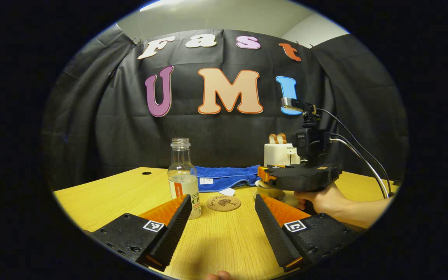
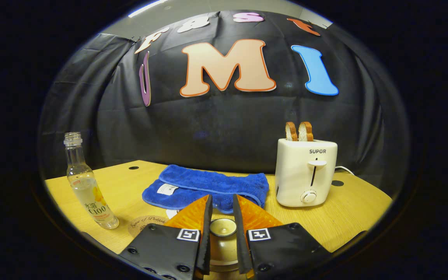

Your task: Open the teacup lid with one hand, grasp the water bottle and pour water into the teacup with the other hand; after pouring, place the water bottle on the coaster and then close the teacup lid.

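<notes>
A clear uncapped water bottle, partly filled, stands upright on the table just beyond my left finger's tip. My left gripper is open and holds nothing; the round cork coaster lies ahead between its fingers. To the right, a hand holds my right gripper over the beige teacup. In the right gripper view, my right gripper is shut on the knob of the teacup lid, which sits on the cup. The bottle and coaster are at the left.
A blue towel lies folded behind the cup, with a white toaster holding two bread slices to its right. The yellow wooden table runs back to the black cloth wall. Cables trail from the right gripper.
</notes>
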Available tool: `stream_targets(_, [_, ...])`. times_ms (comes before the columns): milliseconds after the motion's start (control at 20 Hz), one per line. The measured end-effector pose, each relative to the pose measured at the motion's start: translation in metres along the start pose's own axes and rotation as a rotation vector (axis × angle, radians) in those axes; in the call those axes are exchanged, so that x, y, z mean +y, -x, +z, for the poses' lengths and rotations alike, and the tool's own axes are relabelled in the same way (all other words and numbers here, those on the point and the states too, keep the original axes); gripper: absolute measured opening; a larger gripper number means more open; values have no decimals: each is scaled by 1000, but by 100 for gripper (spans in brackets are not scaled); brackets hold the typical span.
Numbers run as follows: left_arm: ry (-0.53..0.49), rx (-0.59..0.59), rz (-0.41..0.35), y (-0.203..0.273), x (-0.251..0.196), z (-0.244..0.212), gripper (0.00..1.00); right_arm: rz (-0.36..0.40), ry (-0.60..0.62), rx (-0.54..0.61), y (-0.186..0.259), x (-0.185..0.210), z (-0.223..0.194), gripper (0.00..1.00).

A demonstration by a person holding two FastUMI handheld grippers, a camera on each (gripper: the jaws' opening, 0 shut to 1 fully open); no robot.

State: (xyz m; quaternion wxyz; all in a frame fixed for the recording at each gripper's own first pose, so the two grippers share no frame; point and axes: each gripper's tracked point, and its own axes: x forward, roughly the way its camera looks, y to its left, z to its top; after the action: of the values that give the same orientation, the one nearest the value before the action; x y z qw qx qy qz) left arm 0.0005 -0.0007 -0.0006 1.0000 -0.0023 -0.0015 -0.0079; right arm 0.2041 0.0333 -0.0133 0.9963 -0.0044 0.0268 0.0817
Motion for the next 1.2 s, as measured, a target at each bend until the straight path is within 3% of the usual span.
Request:
stream_targets(150, [0, 1, 0, 0, 0, -1, 96, -12, -9, -38, 3, -4, 4, 31])
stream_targets(450, [1, 1, 0, 0, 0, 0, 95, 45, -8, -31, 25, 4, 3, 31])
stream_targets(750, [1, 1, 16, 0, 2, -1, 95, 97, -9, -32, 96, -8, 5, 31])
stream_targets(1000, [0, 1, 27, 0, 3, -1, 95, 64, -9, -41, 164, -30, 5, 31])
stream_targets(1200, [-1, 3, 84, 3, 14, -1, 96, 52, -7, -40, 185, -35, 6, 31])
